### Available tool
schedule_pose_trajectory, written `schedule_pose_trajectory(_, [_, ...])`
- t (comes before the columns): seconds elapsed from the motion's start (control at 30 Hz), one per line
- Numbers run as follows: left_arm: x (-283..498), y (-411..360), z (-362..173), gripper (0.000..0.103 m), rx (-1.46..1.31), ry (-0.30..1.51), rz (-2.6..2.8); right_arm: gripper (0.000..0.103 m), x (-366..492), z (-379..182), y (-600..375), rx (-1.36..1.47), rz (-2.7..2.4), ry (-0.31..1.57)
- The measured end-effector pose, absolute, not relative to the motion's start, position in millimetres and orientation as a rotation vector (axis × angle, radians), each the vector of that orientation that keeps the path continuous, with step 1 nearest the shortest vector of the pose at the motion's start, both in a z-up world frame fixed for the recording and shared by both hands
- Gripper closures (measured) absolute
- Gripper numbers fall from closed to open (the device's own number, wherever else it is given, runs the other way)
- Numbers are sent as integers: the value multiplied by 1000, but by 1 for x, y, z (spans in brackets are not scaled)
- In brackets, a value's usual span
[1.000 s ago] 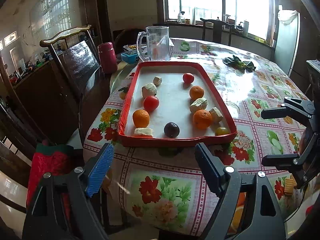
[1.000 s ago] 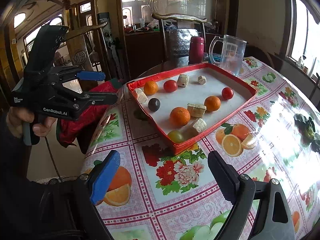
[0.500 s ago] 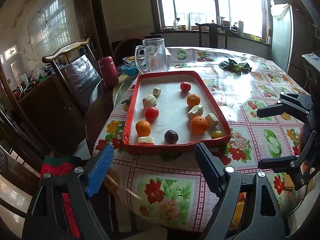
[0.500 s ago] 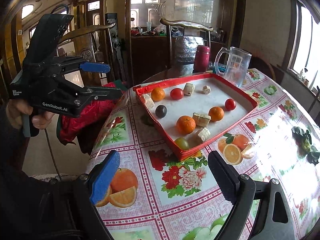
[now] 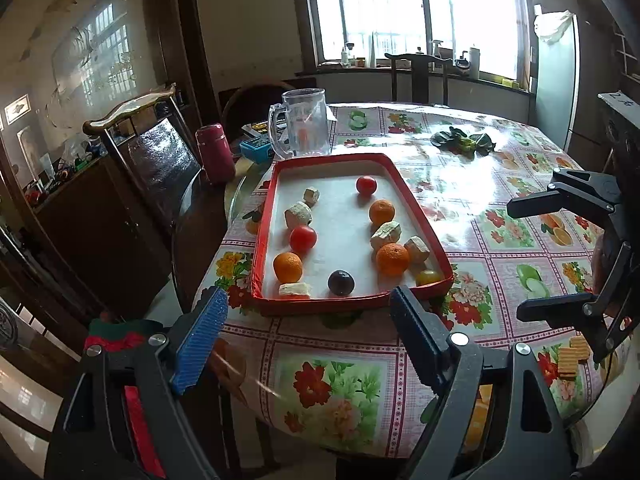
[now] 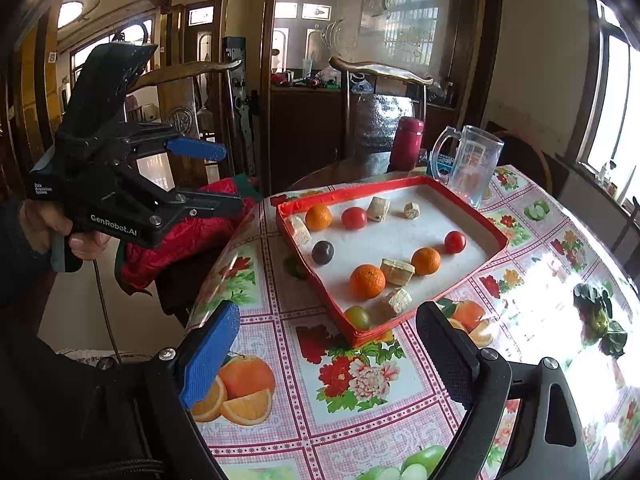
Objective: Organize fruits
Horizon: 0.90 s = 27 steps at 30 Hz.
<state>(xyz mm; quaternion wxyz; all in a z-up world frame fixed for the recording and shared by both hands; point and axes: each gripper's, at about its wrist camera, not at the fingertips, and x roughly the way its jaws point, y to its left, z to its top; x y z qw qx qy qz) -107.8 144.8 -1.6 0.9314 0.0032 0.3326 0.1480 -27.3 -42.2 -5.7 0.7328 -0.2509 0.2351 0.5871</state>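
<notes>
A home dining room is showing here: a round counter (image 5: 460,216) is wearing a flowered oilcloth, carved wooden chairs (image 5: 152,148) are standing around it, a dark sideboard (image 6: 308,124) is holding clutter, and daylight is coming through tall windows (image 5: 404,12).

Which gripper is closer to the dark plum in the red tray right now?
Left, though only slightly. The left gripper hangs open just off the tray's near rim, facing the dark plum. The right gripper hovers open over the tablecloth off the tray's corner, farther from it.
</notes>
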Motion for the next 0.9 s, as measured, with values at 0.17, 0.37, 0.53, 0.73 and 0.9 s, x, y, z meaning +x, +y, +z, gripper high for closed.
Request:
schedule_pose_trajectory(0.17, [-110, 146, 1, 20, -16, 667, 286, 11, -28, -3, -40, -538, 1301, 513])
schedule_pose_trajectory(0.37, [-109, 146, 3, 19, -9, 648, 294, 11, -32, -3, -36, -547, 1310, 498])
schedule_pose_trajectory(0.53, [-108, 150, 1, 20, -36, 658, 297, 11, -31, -5, -31, -542, 1324, 505])
schedule_pose_trajectory(0.73, [-106, 159, -1, 20, -62, 676, 321, 11, -28, -6, -25, -543, 1333, 515])
schedule_pose_trajectory(0.9, [-107, 162, -2, 20, -68, 681, 336, 11, -25, -9, -24, -526, 1333, 533])
